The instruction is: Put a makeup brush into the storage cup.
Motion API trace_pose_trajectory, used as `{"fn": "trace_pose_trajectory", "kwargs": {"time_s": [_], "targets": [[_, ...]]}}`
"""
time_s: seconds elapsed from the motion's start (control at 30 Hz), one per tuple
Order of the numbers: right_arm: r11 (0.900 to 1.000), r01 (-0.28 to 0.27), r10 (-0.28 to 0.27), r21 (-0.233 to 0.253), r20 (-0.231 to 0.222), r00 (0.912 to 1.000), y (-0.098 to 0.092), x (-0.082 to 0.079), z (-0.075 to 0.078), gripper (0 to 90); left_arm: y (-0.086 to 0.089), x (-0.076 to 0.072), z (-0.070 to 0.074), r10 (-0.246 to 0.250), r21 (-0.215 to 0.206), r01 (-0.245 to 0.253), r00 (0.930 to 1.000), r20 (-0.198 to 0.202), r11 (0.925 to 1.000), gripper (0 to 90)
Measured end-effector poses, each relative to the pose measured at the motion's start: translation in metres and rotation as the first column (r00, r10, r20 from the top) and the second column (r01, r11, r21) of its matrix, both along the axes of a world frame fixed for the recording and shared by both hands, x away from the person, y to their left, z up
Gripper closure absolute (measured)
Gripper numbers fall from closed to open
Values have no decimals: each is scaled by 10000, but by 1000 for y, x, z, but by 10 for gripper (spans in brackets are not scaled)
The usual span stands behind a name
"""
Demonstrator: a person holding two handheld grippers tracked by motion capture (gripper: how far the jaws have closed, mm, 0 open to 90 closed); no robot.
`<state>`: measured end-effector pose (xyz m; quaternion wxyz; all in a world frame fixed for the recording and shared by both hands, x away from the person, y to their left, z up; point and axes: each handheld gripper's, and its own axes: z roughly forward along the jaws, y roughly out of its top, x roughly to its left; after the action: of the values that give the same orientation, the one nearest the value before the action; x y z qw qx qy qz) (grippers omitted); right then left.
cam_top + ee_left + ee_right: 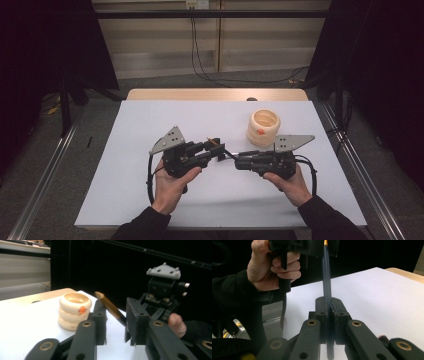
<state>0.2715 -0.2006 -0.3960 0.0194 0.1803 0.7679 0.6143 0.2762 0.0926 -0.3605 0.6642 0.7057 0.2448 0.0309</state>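
A thin brush (327,277) with a dark shaft and a tan wooden end (107,305) runs between the two grippers over the middle of the white table (150,200). My right gripper (329,307) is shut on the dark shaft. My left gripper (116,322) faces it with its jaws apart; the tan end rises between them and lies against one jaw. In the high view the left gripper (216,148) and the right gripper (236,160) meet tip to tip. A cream ribbed cup (264,127) with an orange dot (82,309) stands just behind them.
The table's wooden far edge (215,94) lies behind the cup. Metal rails (45,175) run along both sides of the table on the floor. Cables trail from both grippers towards the person's forearms.
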Motion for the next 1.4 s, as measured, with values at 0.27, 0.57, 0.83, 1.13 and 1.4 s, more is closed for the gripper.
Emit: {"fn": "trace_pose_trajectory", "kwargs": {"time_s": [0.27,0.57,0.83,1.13,1.4], "targets": [[9997,-228,228,-13,-80,9997,5,0,-5,843,0,-1,1,-335,-382,325,9991,-258,9987,800],[9988,-475,477,107,-245,9986,7,1,-7,817,-3,-5,5,-723,-680,688,9961,-505,9953,844],[9987,-487,493,155,-358,9981,6,1,-7,574,-1,-4,6,-587,-500,568,9975,-380,9971,845],[9991,300,-295,311,-165,9994,5,1,-4,90,0,-5,8,-520,-308,513,9984,-220,9982,844],[9981,513,-519,342,164,9985,5,-1,-3,12,0,-4,8,-536,-86,534,9982,-263,9985,844]]}}
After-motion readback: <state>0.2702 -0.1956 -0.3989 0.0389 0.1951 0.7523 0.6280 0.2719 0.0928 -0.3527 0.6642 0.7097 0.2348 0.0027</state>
